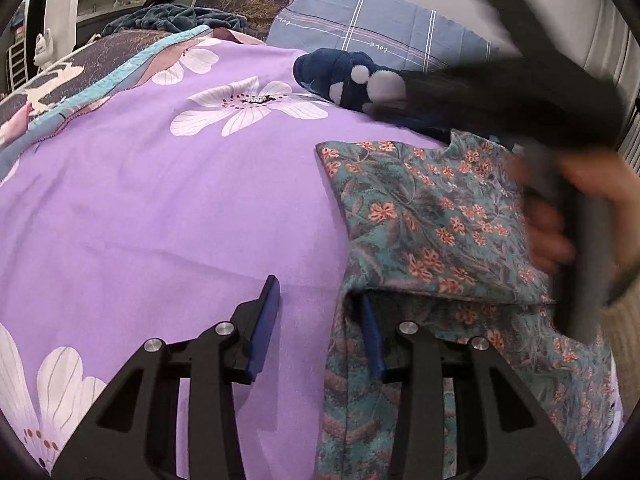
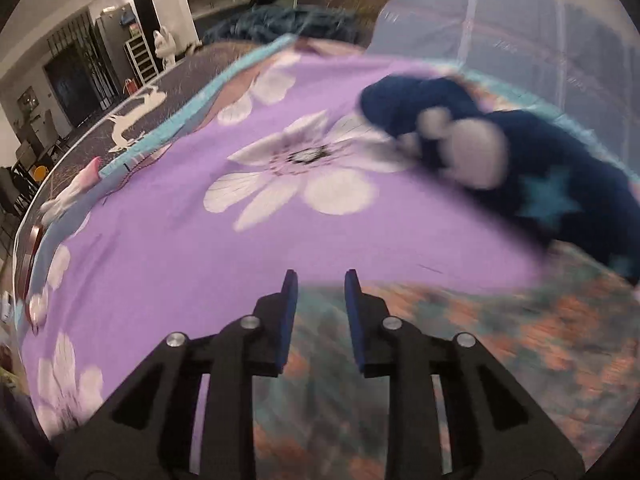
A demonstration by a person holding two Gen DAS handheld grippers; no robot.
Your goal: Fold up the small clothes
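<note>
Purple floral bedspread (image 1: 160, 200) on a bed, dim room behind.
Teal floral garment (image 1: 432, 216) lies at three o'clock of the spread left tool (image 1: 320, 300); right tool (image 2: 320, 280) spread, empty.

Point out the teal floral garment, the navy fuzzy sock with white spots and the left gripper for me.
teal floral garment (image 1: 432, 216): left wrist view, folded top layer.
navy fuzzy sock (image 1: 332, 70): left wrist view, its navy body.
left gripper (image 1: 320, 300): left wrist view, midway between fingertips.
</note>
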